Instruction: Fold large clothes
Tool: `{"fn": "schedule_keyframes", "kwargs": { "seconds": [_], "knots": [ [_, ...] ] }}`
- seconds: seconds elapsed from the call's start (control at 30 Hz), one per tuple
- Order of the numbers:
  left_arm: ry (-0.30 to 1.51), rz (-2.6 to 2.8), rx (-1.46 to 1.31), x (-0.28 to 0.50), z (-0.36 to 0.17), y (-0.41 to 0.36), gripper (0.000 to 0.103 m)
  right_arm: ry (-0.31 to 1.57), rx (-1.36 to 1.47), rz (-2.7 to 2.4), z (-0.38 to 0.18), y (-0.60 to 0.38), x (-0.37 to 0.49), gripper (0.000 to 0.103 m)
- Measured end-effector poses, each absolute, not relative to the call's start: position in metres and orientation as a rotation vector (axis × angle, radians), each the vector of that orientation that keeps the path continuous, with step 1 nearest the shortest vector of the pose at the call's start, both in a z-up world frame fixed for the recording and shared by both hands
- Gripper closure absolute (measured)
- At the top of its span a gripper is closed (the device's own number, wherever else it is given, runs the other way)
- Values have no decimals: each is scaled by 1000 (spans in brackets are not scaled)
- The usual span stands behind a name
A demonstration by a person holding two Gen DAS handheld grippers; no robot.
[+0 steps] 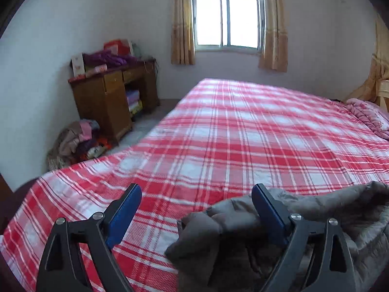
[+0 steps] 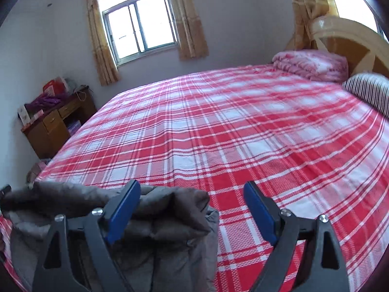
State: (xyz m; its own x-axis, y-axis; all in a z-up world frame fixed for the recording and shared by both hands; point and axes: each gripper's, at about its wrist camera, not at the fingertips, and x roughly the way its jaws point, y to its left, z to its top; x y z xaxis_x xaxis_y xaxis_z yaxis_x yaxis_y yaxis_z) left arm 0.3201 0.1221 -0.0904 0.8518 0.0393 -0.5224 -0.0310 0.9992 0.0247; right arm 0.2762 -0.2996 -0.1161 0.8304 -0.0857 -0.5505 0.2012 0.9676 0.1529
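Left wrist view first: the left gripper [image 1: 197, 213] hangs over the near edge of the bed [image 1: 243, 131], its blue-padded fingers spread wide and pinching nothing. A grey padded jacket [image 1: 243, 238] lies bunched on the red and white checked sheet at the lower right, part of it bulging up between the two fingers, the right-hand finger resting against its folds. Off to the left stands a wooden desk [image 1: 107, 102] against the wall, a heap of clothes [image 1: 75, 141] on the floor beside it, and a curtained window [image 1: 227, 19] straight ahead. Over to the right wrist view: the right gripper [image 2: 192, 210] is spread wide too, holding nothing, with the same jacket [image 2: 158, 223] crumpled at the lower left under and around its left-hand finger. Bare sheet [image 2: 218, 121] lies below the other finger. At the far end a pink quilt [image 2: 311, 65] sits folded by the headboard [image 2: 350, 43], a striped pillow [image 2: 369, 90] just beside it.
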Motion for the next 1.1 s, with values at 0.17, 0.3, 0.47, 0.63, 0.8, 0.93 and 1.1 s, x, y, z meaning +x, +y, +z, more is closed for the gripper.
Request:
{"fn": "schedule_keyframes", "kwargs": {
  "seconds": [0.17,0.3,0.47,0.63,0.8,0.93,1.1],
  "knots": [
    [449,90,73,289,-80,101,11,533,171,-176,-96,-281,261,15],
    [428,41,90,283,-83,76,6,562,76,-77,-91,-234,265,28],
    [466,48,253,317,-109,28,6,665,-54,39,-111,-181,303,39],
    [554,113,335,356,-150,14,6,731,-92,22,-142,-176,337,39],
    [704,129,230,388,-187,29,6,801,-5,26,-173,-200,348,39],
    [713,134,218,395,-196,29,4,802,22,40,-180,-204,348,39],
    [740,116,170,402,-205,35,1,798,38,39,-185,-206,344,39]
  ]
}}
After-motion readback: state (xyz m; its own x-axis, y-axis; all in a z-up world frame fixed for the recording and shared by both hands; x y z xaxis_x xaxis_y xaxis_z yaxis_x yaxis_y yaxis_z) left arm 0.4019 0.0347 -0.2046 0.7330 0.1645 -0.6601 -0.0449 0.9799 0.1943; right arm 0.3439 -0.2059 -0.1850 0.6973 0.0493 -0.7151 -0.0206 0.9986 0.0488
